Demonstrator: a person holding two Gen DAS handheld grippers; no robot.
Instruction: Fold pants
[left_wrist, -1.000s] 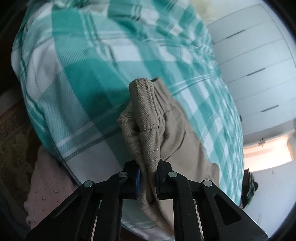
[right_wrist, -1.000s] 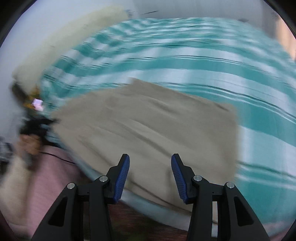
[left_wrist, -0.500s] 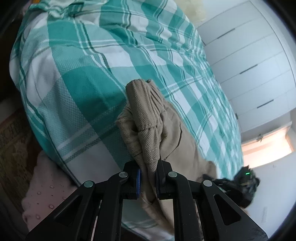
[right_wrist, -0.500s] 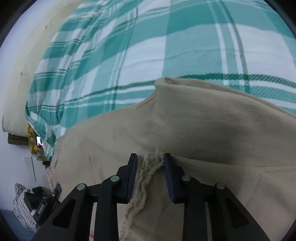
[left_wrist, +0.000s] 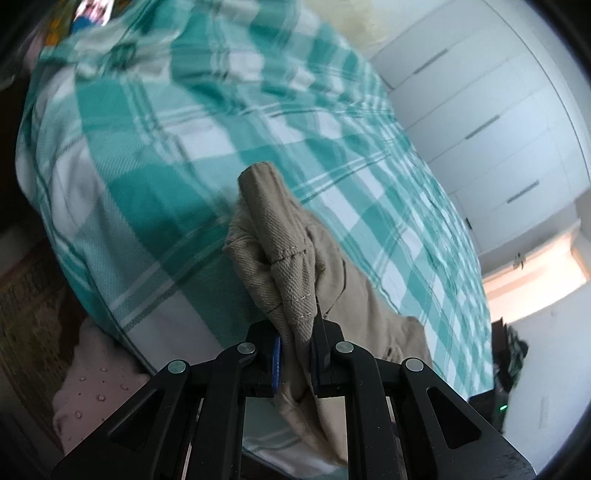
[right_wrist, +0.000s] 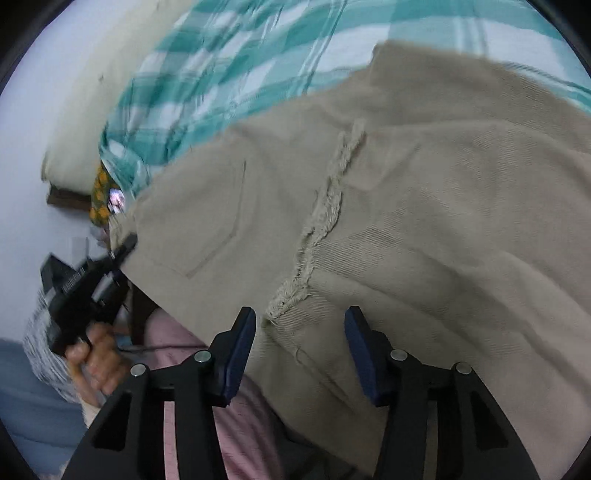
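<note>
My left claw (left_wrist: 295, 350) stays clenched on the pants (right_wrist: 424, 206) waistband. My right claw (right_wrist: 299, 350), lower now, is opening above the frayed hem (right_wrist: 325, 214) just ahead; the fold needs a new grip.

Dim daylight, bright glow at right; motion blur, fisheye-warped dark edges.

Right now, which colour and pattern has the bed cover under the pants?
Teal-green and white plaid; the bed cover shows best in the left wrist view, beneath the beige pants.
</note>
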